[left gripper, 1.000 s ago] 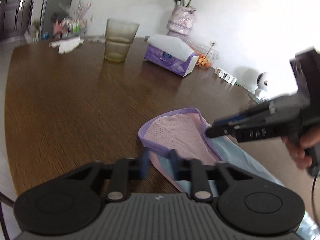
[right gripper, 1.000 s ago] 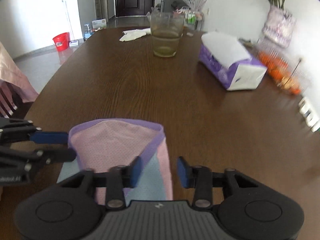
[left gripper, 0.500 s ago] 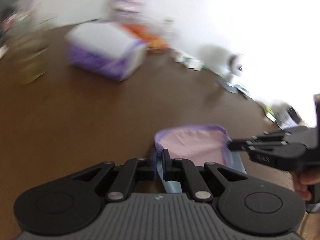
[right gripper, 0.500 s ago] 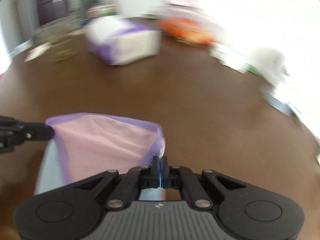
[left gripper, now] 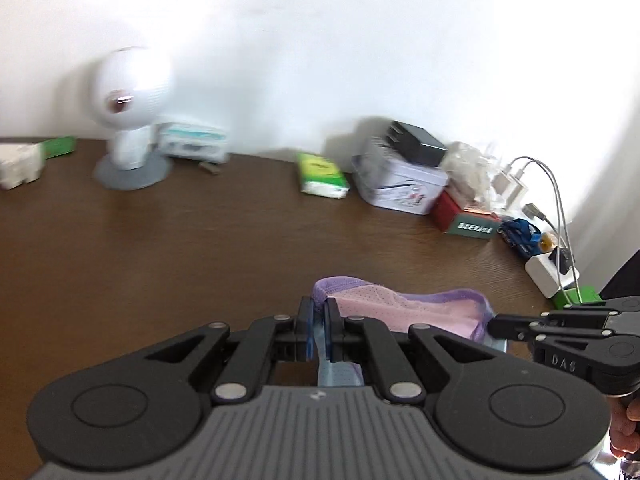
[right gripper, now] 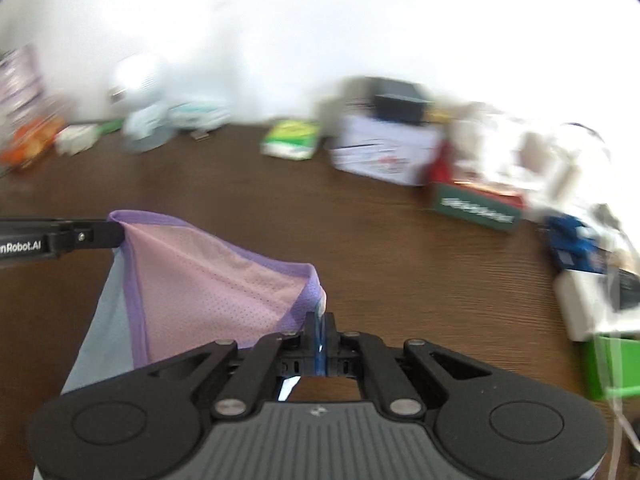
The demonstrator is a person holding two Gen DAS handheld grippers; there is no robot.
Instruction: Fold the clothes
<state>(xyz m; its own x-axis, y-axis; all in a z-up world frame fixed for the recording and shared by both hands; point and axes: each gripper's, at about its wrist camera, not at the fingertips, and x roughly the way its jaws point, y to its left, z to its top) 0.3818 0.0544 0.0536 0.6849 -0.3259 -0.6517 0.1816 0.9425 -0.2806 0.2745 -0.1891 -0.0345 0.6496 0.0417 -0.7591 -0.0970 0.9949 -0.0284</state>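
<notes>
A small pink mesh garment [left gripper: 400, 312] with a purple hem and a pale blue panel hangs stretched between both grippers above the brown table [left gripper: 160, 260]. My left gripper [left gripper: 318, 332] pinches one corner of the purple hem; its jaws are opening slightly, with the cloth still pressed between the pads. In the right wrist view the same garment [right gripper: 208, 280] sags from the left gripper [right gripper: 116, 234] to my right gripper [right gripper: 320, 332], which is shut on the other hem corner. The right gripper [left gripper: 490, 326] also shows at the right edge of the left wrist view, held by a hand.
Along the wall stand a white round camera on a grey base [left gripper: 128, 92], a green tissue pack [left gripper: 322, 176], a white tin [left gripper: 400, 188], a red and green box [left gripper: 466, 220], and chargers with cables [left gripper: 548, 276]. Bare table lies in front of them.
Both grippers closed on the hem corners and swept the garment sideways. The glass, tissue box and vase have left view, and the cluttered wall side now fills it.
</notes>
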